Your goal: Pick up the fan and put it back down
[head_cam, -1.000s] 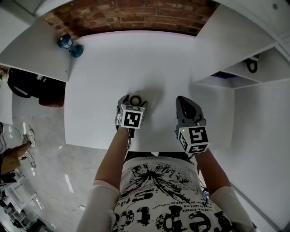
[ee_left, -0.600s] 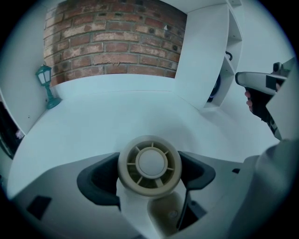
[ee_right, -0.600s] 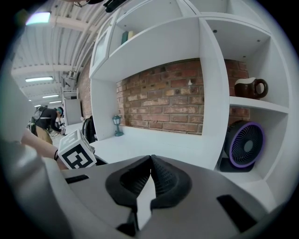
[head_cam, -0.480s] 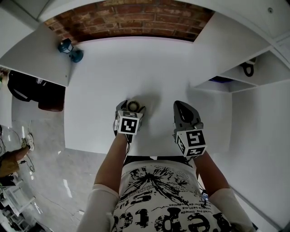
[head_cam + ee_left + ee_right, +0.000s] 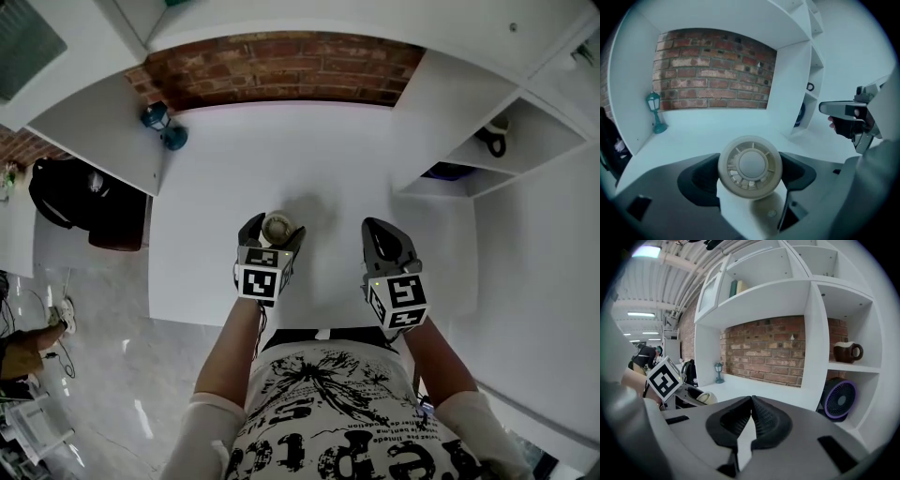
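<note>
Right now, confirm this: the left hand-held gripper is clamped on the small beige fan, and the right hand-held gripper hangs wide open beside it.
Wrong on one point. The right hand-held gripper is shut, not wide open: the right gripper view shows its jaws together, empty. The left hand-held gripper is indeed clamped on the small beige fan.

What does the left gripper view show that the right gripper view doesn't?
Only the left gripper view: the front grille of the small fan, clamped in the left tongs. Only the right gripper view: the right tongs, shut and empty, the marker cube on the left tongs, and books on a high shelf. Both: the teal lantern and the brick wall.
</note>
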The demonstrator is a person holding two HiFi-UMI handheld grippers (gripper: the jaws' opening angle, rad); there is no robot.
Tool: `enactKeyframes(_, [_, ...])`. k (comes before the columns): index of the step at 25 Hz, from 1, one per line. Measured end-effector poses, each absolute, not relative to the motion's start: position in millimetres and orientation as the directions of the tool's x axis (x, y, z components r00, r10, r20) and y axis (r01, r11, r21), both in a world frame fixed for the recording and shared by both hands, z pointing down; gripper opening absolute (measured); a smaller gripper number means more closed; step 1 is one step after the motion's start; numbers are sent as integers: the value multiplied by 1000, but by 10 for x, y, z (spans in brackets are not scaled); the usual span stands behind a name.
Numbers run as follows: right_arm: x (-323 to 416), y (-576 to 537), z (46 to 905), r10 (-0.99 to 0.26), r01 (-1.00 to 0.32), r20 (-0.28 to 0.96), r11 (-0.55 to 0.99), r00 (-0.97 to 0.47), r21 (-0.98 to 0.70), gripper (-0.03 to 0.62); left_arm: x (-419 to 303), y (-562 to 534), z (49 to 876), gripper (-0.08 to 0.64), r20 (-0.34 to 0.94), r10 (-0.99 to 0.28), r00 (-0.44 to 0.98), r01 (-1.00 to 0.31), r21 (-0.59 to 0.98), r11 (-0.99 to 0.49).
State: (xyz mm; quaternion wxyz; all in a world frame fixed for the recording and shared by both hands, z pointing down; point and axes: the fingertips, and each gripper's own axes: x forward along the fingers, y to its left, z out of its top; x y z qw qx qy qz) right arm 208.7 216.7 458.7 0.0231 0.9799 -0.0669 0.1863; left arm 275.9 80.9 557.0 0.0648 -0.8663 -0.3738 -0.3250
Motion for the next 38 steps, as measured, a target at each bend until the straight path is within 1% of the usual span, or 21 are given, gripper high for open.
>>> enactKeyframes(5, [2052, 1978, 4271, -119, -140, 311, -989, 943, 47, 15, 2723, 686, 4943, 376, 486, 671, 561, 728, 97, -679])
enactKeyframes(10, [2024, 1764, 3970, -133, -158, 251, -984, 959, 82, 15, 2684, 523, 4247, 376, 347, 714, 608, 759, 11, -651])
enactKeyframes(15, [1990, 1560, 3704, -164, -192, 187, -971, 969, 142, 15, 2614, 338, 3662, 376, 214, 748, 629, 770, -40, -636])
enactKeyframes(19, [1989, 1502, 3503, -164, -186, 139, -970, 976, 159, 15, 2538, 233, 3363, 376, 139, 770, 622, 782, -67, -620])
enactKeyframes(29, [1979, 1502, 3264, -149, -160, 84, -976, 985, 150, 15, 2511, -20, 3116, 376, 56, 787, 615, 788, -75, -611])
enactKeyframes(38, [2071, 1480, 3351, -143, -158, 116, -979, 983, 132, 15, 2662, -24, 3250, 376, 97, 782, 615, 788, -56, -613])
